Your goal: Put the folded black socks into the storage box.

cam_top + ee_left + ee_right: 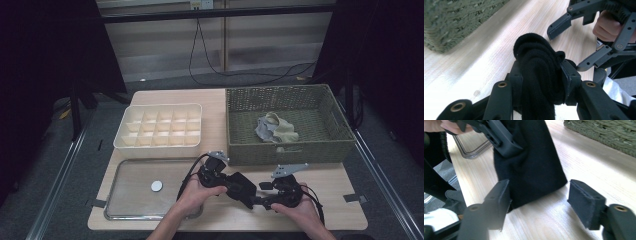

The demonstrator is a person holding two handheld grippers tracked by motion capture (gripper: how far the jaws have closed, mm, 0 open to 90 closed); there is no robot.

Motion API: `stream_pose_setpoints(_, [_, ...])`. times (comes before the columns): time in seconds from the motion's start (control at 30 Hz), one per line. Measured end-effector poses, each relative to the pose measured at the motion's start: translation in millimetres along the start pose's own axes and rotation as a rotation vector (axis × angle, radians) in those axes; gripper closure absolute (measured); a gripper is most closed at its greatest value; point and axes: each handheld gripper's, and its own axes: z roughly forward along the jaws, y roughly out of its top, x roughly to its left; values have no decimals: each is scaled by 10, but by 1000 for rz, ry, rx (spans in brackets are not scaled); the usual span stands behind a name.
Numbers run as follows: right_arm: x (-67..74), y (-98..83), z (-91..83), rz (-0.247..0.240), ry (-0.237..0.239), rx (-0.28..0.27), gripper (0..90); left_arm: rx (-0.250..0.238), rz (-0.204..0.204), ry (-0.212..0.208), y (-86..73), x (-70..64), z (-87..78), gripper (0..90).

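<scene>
At the bench's (150, 97) near edge we see the left hand-held gripper (239, 186) clenched on a rolled black sock (536, 72), pointing right. The right hand-held gripper (264, 194) faces it, jaws released and spread, the sock's end between them, unpressed. Beyond: clear tray (130, 172), white divider box (159, 127), green woven basket (287, 150). No writing legible.

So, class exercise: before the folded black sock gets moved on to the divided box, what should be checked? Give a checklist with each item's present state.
1. Left gripper clamps the black sock: ok.
2. Right gripper has let go, pads apart and off the cloth: ok.
3. Sock bundle stays rolled: cannot tell; its lower end hangs loose.
4. Compartment box has free cells: ok.
5. Path over the clear tray is free: ok, apart from a small white disc.
</scene>
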Motion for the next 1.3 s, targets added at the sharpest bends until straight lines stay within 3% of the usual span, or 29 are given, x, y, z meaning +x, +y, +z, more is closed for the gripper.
stream_pose_setpoints(0.17, [-15,8,-14,-4,-6,-9,310,12,14,29,6,5,-117,613])
stream_pose_setpoints(0.23, [-22,10,-18,2,-8,-9,308,40,19,73,3,18,-153,614])
stream_pose_setpoints(0.37, [-34,9,-24,3,-12,-10,308,41,6,67,23,54,-241,616])
stream_pose_setpoints(0.43, [-36,8,-24,4,-17,-9,306,61,29,85,58,57,-303,616])
stream_pose_setpoints(0.47, [-38,7,-25,4,-17,-9,305,40,22,73,67,56,-319,616])
stream_pose_setpoints(0.57, [-41,5,-39,8,-15,-12,296,53,45,112,115,57,-404,616])
stream_pose_setpoints(0.63, [-47,3,-51,11,-17,-11,295,56,40,130,140,52,-455,615])
stream_pose_setpoints(0.83, [-64,0,-78,21,-17,-15,293,64,58,149,196,44,-595,611])
stream_pose_setpoints(0.9, [-66,-1,-77,22,-18,-14,292,50,53,138,204,52,-626,611])
stream_pose_setpoints(1.07, [-76,-2,-75,21,-24,-14,285,75,68,162,223,84,-701,610])
stream_pose_setpoints(1.2, [-85,0,-69,28,-23,-5,271,60,54,159,249,88,-782,606])
stream_pose_setpoints(1.3, [-86,0,-73,30,-24,-6,268,82,62,181,288,93,-848,605])
